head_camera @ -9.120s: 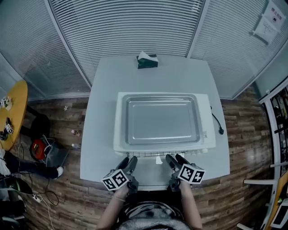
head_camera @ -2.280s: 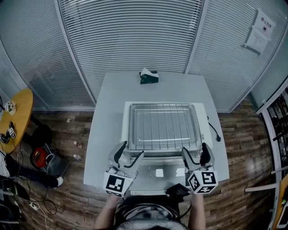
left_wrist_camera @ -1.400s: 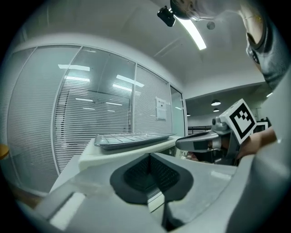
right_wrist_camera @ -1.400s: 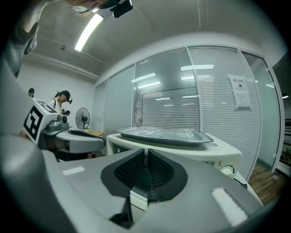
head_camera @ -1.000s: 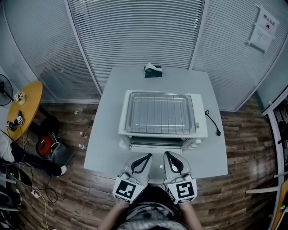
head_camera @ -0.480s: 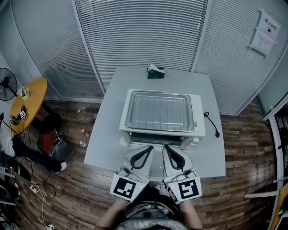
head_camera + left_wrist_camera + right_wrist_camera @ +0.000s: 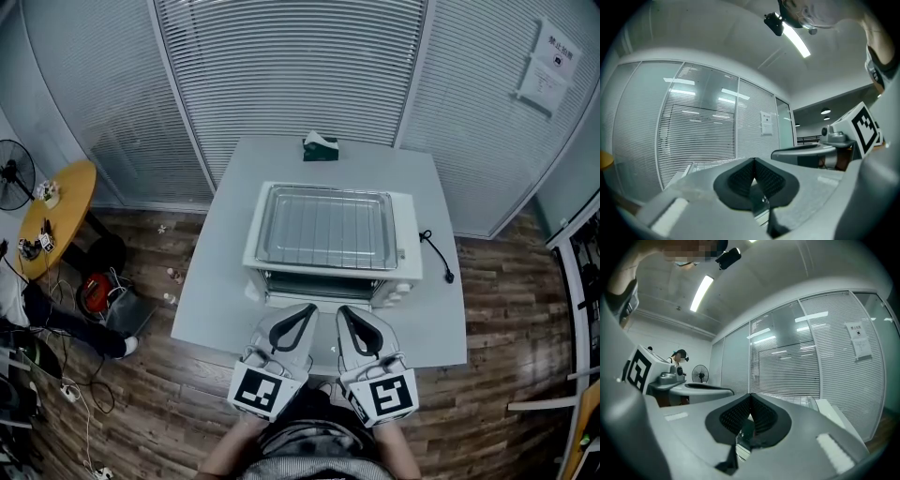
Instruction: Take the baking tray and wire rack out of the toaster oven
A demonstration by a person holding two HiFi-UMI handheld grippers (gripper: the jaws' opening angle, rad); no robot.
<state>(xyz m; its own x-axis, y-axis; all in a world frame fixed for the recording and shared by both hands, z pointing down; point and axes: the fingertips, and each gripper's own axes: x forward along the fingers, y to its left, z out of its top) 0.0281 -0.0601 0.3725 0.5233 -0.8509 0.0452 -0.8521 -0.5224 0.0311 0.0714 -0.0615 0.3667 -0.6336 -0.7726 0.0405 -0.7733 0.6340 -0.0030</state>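
Note:
The white toaster oven (image 7: 410, 246) stands in the middle of the grey table (image 7: 216, 272), its dark front towards me. On its top lies the silver baking tray (image 7: 263, 225), and the wire rack (image 7: 326, 228) rests on that tray. Side by side at the table's near edge, short of the oven, are my left gripper (image 7: 305, 312) and right gripper (image 7: 343, 312). Each is shut with nothing in it. In the left gripper view the left gripper (image 7: 753, 161) shows its pads pressed together. The right gripper (image 7: 750, 397) shows the same in its own view, with the rack (image 7: 799, 401) beyond it.
A green tissue box (image 7: 320, 147) sits at the table's far edge. The oven's black power cord (image 7: 436, 255) lies on the table to the right. Glass walls with blinds stand behind, and a yellow round table (image 7: 61, 202) and a fan (image 7: 11, 178) are at the left.
Both grippers have drawn back from the oven's front, where they were apart, and now sit close together and shut near the table edge. They rose slightly over the last second.

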